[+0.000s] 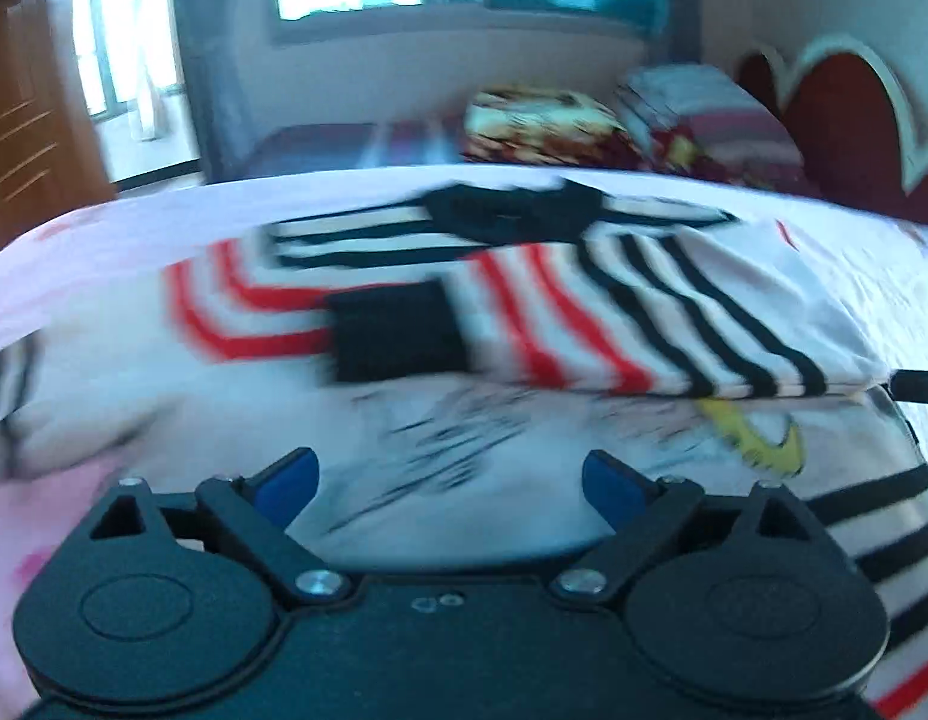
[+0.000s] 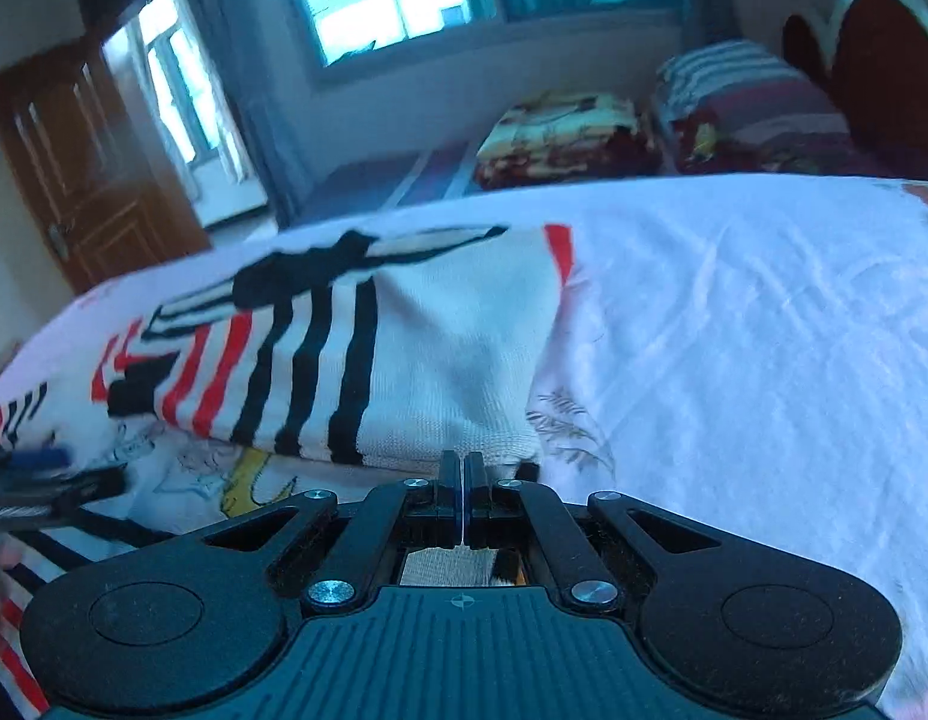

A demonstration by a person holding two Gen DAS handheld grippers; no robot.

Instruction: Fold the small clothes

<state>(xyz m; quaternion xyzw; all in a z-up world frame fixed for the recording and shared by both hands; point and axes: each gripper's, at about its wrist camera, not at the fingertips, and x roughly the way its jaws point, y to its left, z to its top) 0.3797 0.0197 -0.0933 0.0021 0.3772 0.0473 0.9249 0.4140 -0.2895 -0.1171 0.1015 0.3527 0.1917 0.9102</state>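
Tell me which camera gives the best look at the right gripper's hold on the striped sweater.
The right wrist view. There the right gripper has its jaws shut on the folded edge of the striped sweater, sharp and centred. The left wrist view shows only its dark tip at the frame's right edge, with the sweater blurred.

Left gripper (image 1: 450, 474) angled down, fingers (image 1: 293, 477) spread wide, empty. Right gripper (image 2: 462, 468) angled down, fingers pressed together.
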